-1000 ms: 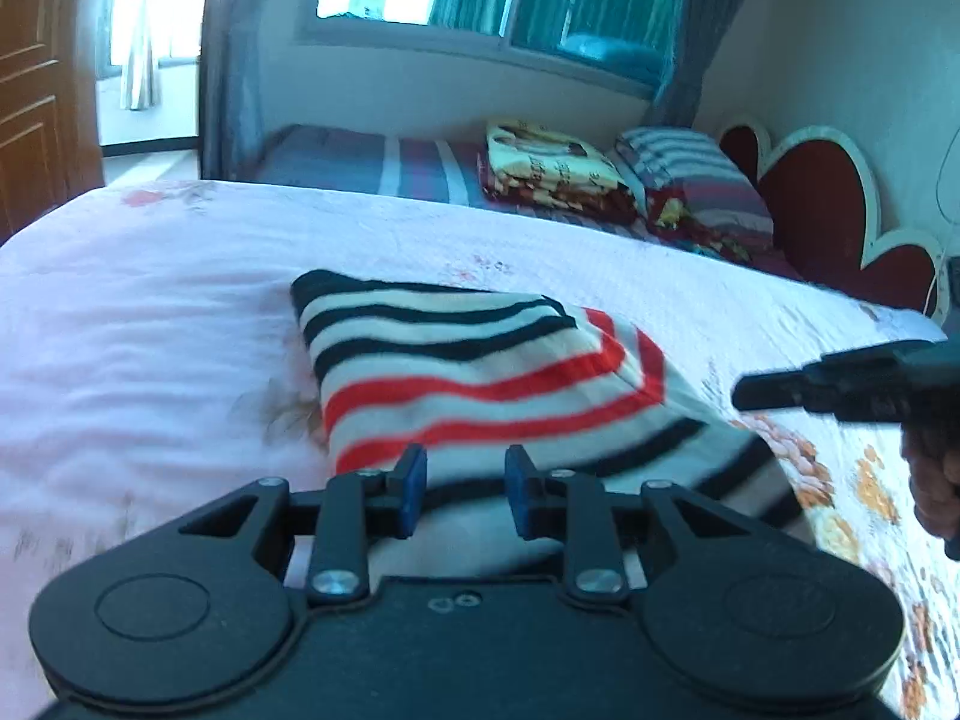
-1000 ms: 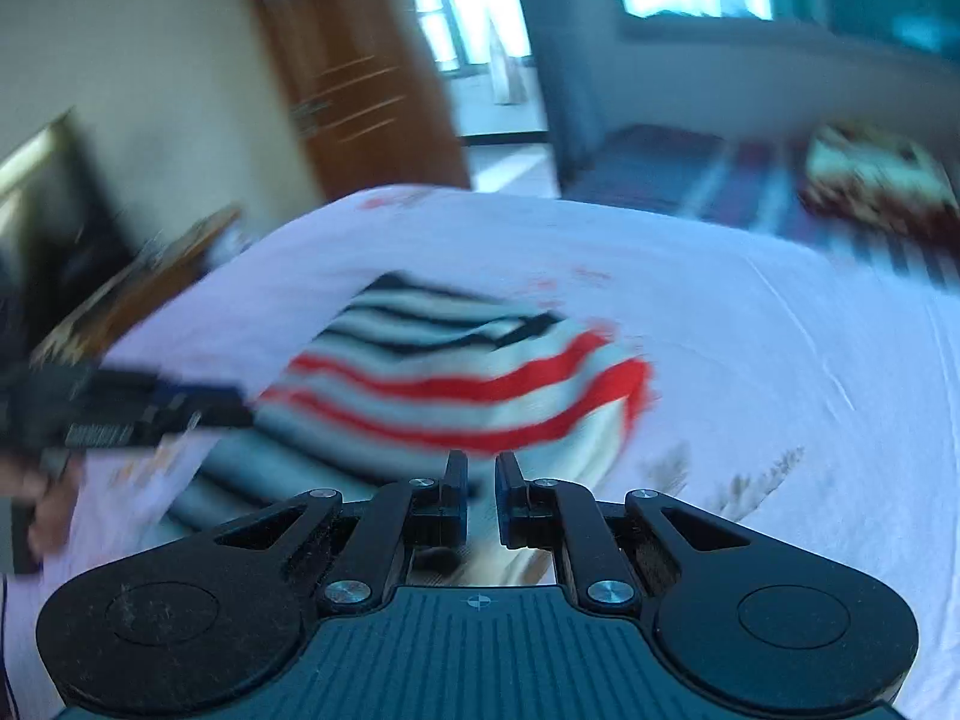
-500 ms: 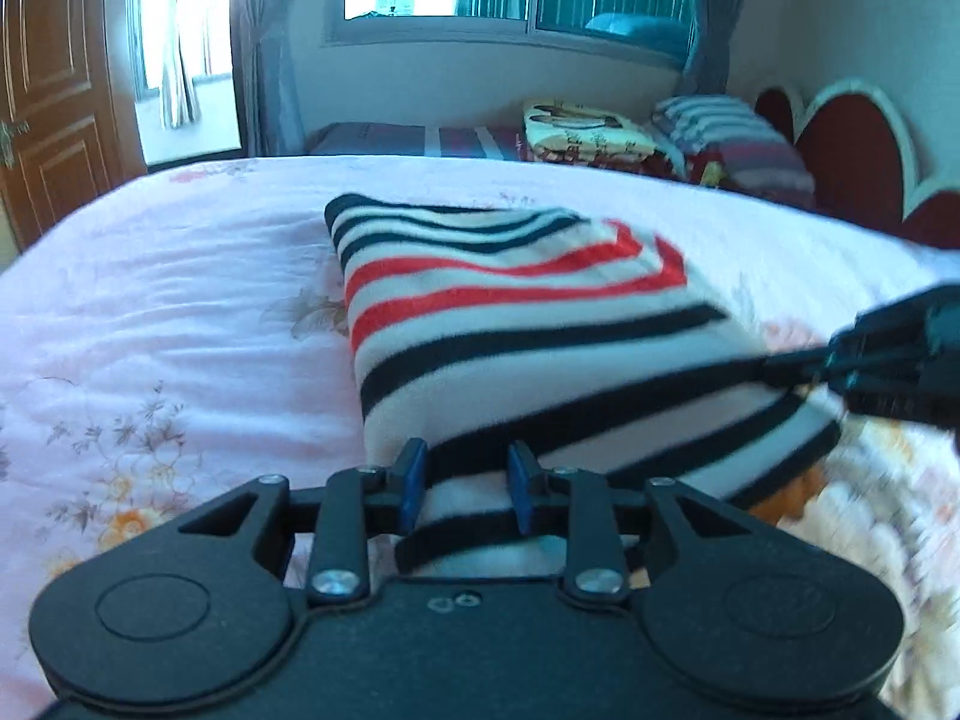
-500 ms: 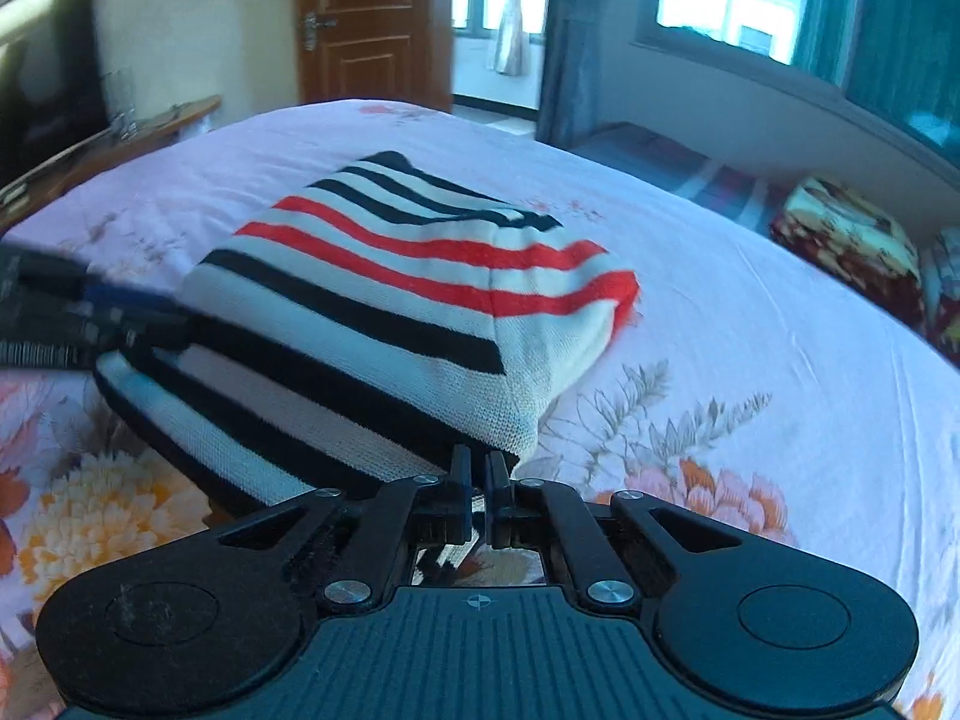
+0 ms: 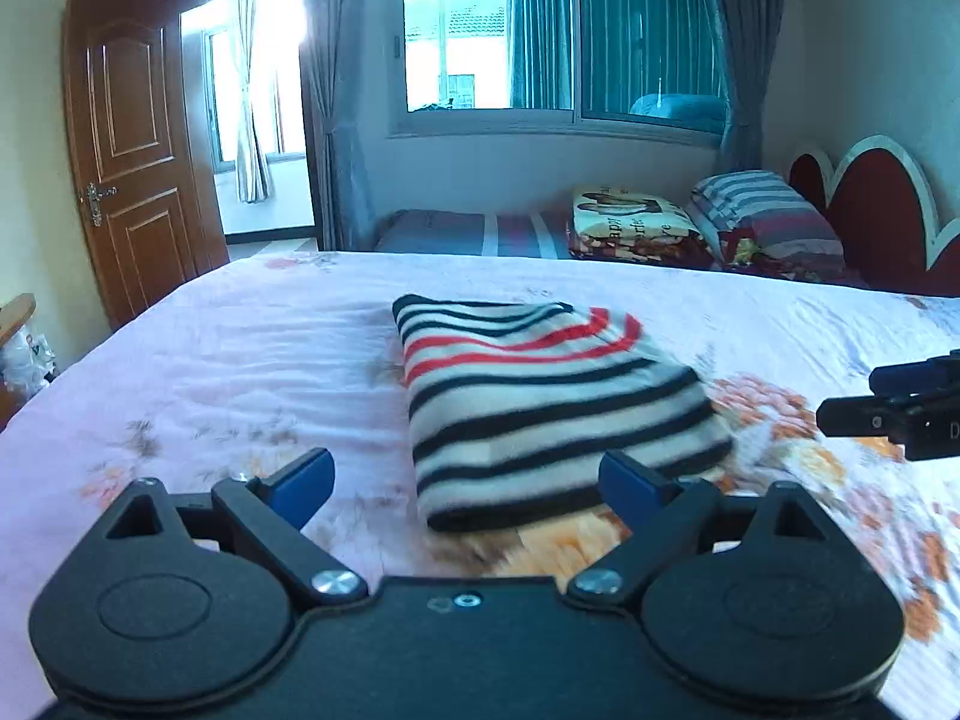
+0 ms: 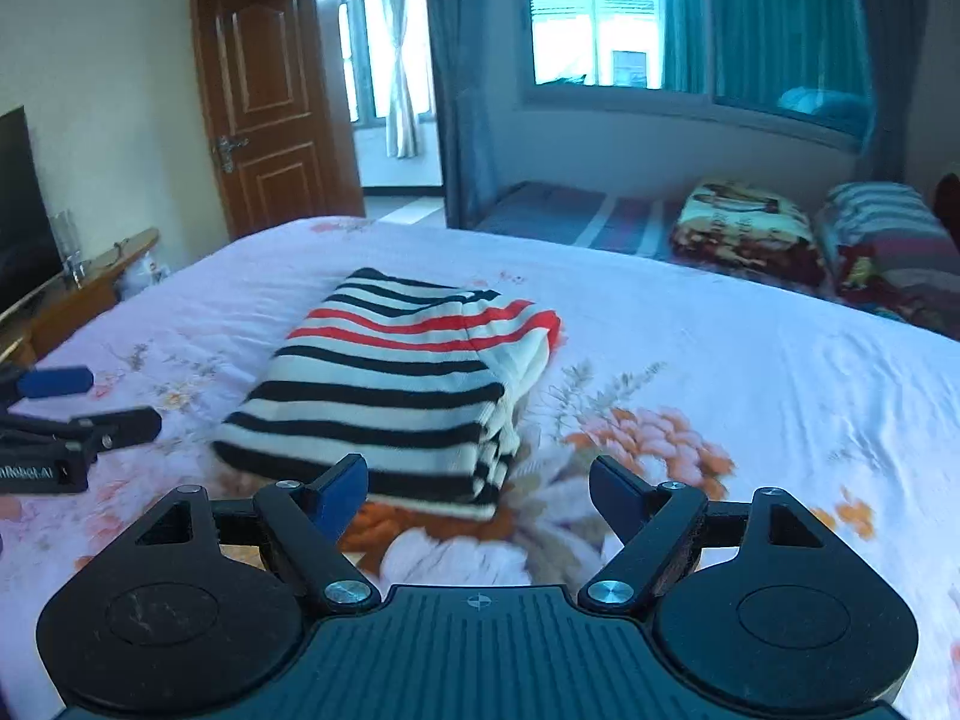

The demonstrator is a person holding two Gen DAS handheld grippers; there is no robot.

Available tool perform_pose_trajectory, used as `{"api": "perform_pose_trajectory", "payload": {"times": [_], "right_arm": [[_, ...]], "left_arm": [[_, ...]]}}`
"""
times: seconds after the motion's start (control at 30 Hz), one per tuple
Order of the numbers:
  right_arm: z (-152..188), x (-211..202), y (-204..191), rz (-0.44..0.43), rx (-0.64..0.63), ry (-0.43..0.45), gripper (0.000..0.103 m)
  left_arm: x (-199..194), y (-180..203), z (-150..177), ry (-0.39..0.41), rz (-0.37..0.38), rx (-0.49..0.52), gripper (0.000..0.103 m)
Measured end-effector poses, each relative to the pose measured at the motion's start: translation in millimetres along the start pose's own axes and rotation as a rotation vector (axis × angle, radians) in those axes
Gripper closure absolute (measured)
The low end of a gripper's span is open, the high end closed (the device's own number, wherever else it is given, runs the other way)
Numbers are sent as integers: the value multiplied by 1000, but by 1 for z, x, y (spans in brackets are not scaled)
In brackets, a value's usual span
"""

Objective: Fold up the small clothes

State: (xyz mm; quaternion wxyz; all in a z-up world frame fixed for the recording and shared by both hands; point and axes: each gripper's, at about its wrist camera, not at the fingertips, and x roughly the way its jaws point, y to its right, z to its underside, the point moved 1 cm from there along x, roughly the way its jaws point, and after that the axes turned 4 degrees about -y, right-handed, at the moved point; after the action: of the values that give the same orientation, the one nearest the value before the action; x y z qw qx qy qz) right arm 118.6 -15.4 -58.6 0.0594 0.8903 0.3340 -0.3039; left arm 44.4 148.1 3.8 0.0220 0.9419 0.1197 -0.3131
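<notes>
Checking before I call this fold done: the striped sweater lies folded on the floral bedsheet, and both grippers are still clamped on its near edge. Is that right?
Not quite. The striped sweater does lie folded on the floral bedsheet, but neither gripper holds it. The left gripper and the right gripper have just opened, fingers spread wide with nothing between the pads. Each wrist view shows it.

One folded knit garment with black, white and red stripes (image 5: 552,402) is lying on one pink floral bedsheet (image 5: 240,372). Two black two-finger grippers are showing, left gripper (image 5: 465,483) and right gripper (image 6: 477,489). One brown panelled wooden door (image 6: 264,102) is standing behind.
</notes>
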Motion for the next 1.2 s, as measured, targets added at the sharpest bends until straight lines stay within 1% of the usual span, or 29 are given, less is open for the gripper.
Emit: {"api": "perform_pose_trajectory", "payload": {"times": [0.1, 0.17, 0.3, 0.4, 0.43, 0.5, 0.63, 0.7, 0.8, 0.93, 1.2], "right_arm": [[9, -33, -17, 14, 16, 2, 22], [14, -51, -28, 30, 20, -1, 22], [20, -78, -45, 26, 34, 10, 21], [22, -93, -56, 23, 7, 23, 0], [23, -99, -59, 23, -2, 32, 0], [27, -105, -63, 14, -3, 39, 0], [31, -115, -66, 10, 14, 51, 0], [33, -119, -68, 16, 13, 61, 0], [32, -126, -68, 29, 11, 75, 0], [32, -134, -64, 41, 16, 89, 0], [31, -139, -62, 47, 19, 96, 0]], "left_arm": [[-27, 2, 8, -10, -7, -5, 8], [-43, 0, 13, -4, -15, -17, 7], [-64, -2, 16, 16, -29, -44, 4], [-79, -3, 19, 36, -49, -64, 4], [-84, -1, 19, 40, -55, -72, 3], [-94, 0, 20, 37, -39, -89, 2], [-112, 7, 25, 50, -17, -79, 1], [-118, 7, 26, 58, -4, -89, 1], [-121, 9, 26, 60, 6, -97, 1], [-121, 14, 26, 62, 6, -67, 1], [-123, 17, 24, 74, 5, -54, 1]]}}
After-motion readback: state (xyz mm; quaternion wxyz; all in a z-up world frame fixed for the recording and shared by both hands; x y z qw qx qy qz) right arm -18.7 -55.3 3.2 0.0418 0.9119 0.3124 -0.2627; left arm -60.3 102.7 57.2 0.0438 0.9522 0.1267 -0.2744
